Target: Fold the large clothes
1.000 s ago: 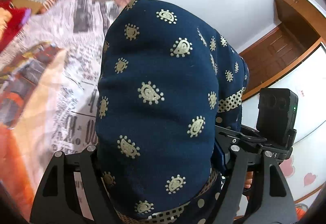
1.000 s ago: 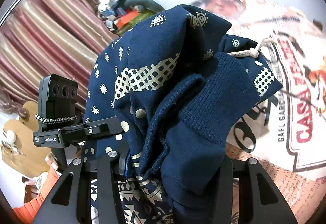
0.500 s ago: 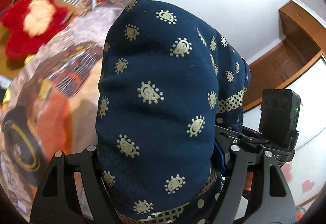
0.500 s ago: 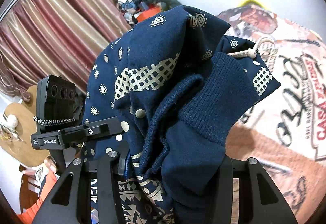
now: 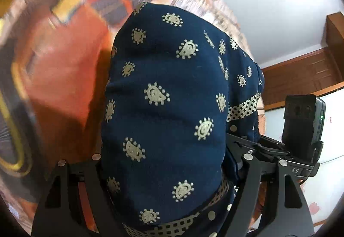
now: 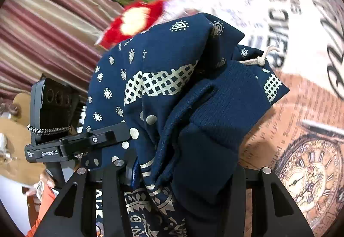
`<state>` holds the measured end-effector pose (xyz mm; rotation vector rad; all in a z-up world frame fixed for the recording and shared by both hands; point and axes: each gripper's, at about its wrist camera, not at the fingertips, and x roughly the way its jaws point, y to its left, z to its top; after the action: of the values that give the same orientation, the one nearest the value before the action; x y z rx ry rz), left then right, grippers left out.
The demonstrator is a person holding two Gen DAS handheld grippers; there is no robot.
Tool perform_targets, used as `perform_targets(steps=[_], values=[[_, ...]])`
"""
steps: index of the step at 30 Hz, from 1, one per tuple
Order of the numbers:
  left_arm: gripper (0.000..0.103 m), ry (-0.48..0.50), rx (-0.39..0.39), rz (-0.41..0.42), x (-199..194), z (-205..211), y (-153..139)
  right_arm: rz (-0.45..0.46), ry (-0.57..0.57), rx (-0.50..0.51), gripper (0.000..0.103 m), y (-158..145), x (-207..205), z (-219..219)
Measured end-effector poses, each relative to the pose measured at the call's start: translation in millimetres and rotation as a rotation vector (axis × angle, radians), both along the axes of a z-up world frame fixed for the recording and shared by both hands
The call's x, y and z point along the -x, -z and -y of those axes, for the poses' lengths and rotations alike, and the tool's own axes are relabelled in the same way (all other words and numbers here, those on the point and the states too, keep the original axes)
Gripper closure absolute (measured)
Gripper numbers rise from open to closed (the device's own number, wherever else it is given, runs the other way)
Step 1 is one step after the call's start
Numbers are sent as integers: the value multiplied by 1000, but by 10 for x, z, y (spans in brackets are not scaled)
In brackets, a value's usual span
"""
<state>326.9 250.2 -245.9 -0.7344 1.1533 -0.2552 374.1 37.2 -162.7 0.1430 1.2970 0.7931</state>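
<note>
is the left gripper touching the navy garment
Touching. The left wrist view shows the left gripper with the navy garment bunched between its fingers, cloth pressed against both.

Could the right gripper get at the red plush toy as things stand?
Probably not: the right gripper is shut on the bundled navy hoodie, which fills its jaws and hangs between it and the red plush toy.
</note>
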Motion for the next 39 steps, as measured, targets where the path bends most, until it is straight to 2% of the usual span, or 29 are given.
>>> perform_targets(steps=[3, 6, 10, 12, 14, 15, 16, 17, 20, 21, 22, 23, 25, 26, 27, 29, 32, 35, 37, 39], values=[[25, 17, 4, -22, -63, 12, 189, -65, 32, 33, 57, 269, -103, 36], [22, 20, -22, 1, 60, 51, 113, -87, 50, 56, 52, 389, -156, 55], [22, 20, -177, 42, 246, 49, -134, -33, -14, 103, 38, 311, -49, 102], [22, 22, -278, 88, 350, 61, -324, 33, -63, 153, 38, 219, 33, 92], [22, 32, -394, 173, 531, 125, -570, 105, -89, 185, 37, 68, 121, 87], [22, 41, -413, 197, 566, 158, -629, 127, -88, 190, 37, 9, 157, 84], [21, 55, -421, 220, 638, 179, -674, 145, -85, 182, 34, -70, 206, 83], [19, 68, -419, 231, 704, 202, -678, 151, -89, 169, 26, -114, 250, 70], [15, 125, -418, 204, 858, 359, -497, 190, -110, 171, 11, -141, 390, -9], [15, 146, -442, 181, 932, 394, -402, 203, -121, 188, 10, -138, 452, -39], [15, 162, -494, 137, 976, 459, -255, 223, -143, 239, 10, -47, 476, -128], [15, 160, -514, 121, 943, 440, -167, 228, -156, 284, 10, 25, 499, -174], [15, 159, -515, 101, 1039, 449, -46, 213, -187, 381, 10, 194, 558, -158], [15, 151, -506, 101, 1090, 432, -24, 195, -203, 397, 10, 263, 582, -117], [14, 140, -497, 108, 1151, 404, -37, 173, -217, 398, 10, 318, 598, -63], [14, 135, -494, 124, 1241, 369, -98, 192, -225, 392, 7, 289, 634, 57], [14, 146, -516, 146, 1349, 365, -232, 206, -228, 377, 6, 189, 639, 234], [14, 122, -560, 205, 1433, 291, -491, 222, -199, 394, 6, 64, 609, 367], [14, 84, -576, 241, 1396, 211, -633, 267, -169, 417, 6, -71, 600, 400], [14, 59, -589, 260, 1360, 162, -757, 304, -155, 389, 6, -226, 583, 394]])
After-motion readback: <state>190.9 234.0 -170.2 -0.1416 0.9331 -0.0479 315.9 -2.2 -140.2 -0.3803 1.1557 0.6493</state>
